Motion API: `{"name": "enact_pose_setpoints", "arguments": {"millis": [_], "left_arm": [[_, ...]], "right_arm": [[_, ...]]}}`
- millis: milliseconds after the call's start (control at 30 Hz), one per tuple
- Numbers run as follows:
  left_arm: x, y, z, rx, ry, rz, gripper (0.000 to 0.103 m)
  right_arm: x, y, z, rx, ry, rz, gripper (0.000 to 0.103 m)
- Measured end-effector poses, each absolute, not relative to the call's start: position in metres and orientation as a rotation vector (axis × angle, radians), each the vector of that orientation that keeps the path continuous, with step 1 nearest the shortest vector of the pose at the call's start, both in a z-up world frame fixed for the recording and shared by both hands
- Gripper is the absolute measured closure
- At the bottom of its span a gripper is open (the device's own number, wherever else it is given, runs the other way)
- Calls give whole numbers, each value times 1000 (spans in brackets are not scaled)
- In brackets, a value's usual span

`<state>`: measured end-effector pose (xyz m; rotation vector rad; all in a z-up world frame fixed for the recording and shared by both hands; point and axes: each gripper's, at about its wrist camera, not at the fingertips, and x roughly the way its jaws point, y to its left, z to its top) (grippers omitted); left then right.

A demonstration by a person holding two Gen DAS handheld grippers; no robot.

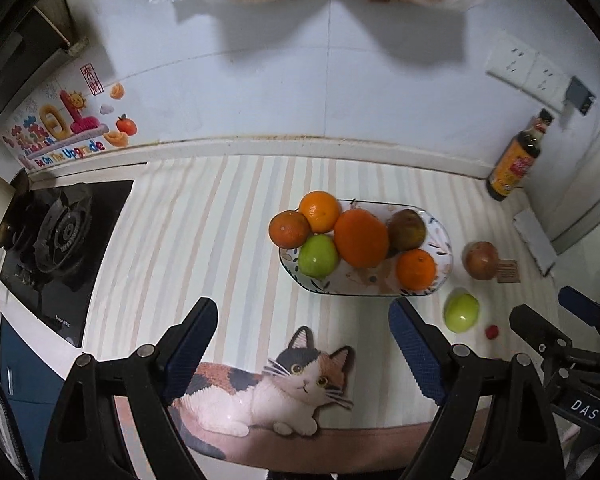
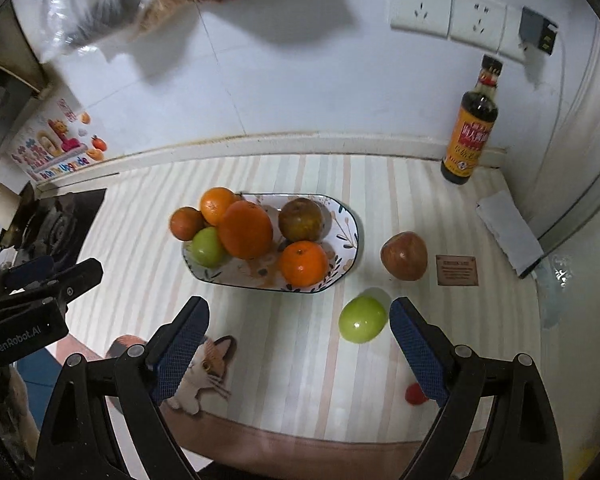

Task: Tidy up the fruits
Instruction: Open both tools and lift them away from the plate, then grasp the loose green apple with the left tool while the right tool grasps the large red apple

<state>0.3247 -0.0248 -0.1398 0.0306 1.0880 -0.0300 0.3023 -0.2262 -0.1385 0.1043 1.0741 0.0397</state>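
On the striped mat (image 2: 284, 368) sits an oval patterned dish (image 2: 350, 232), its long axis running left to right, tilted slightly away toward the right. It holds six fruits: three oranges, a large orange (image 2: 246, 230) standing upright in the middle, a green apple (image 2: 208, 247) and a brownish fruit (image 2: 300, 219). Just right of the dish on the mat lie a loose green apple (image 2: 363, 319), a reddish-brown apple (image 2: 404, 255) behind it, and a small red fruit (image 2: 415, 394) nearer the camera.

Readable writing: "Be On The Upgrade" on the wall sticker (image 1: 66, 132), "GenRobot.AI" on the left gripper (image 1: 304, 340) body and "DAS" on the right gripper (image 2: 298, 338) body. The dark sauce bottle (image 2: 470, 132) has a yellow-red label, illegible.

Both grippers hover above the mat with fingers spread wide, grasping nothing; the loose green apple lies just inside the right one's right finger (image 2: 418, 354).
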Motion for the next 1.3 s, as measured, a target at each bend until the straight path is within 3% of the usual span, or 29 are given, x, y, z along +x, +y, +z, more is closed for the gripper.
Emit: {"name": "enact_pose_setpoints", "arguments": {"millis": [400, 767, 867, 900, 933, 1300], "left_arm": [[275, -20, -98, 27, 1024, -80, 15], [254, -22, -94, 8, 1026, -92, 15], [256, -24, -98, -5, 1035, -103, 14], [257, -26, -99, -1, 1040, -104, 3], [261, -29, -103, 3, 1050, -104, 0], [317, -83, -155, -18, 1172, -152, 0]], "right_arm": [[247, -219, -86, 109, 1015, 40, 9], [229, -218, -77, 123, 1009, 74, 9], [232, -226, -80, 157, 1017, 77, 9], [234, -231, -83, 183, 1022, 78, 8], [236, -236, -86, 200, 1029, 75, 7], [277, -352, -164, 555, 1133, 19, 5]]}}
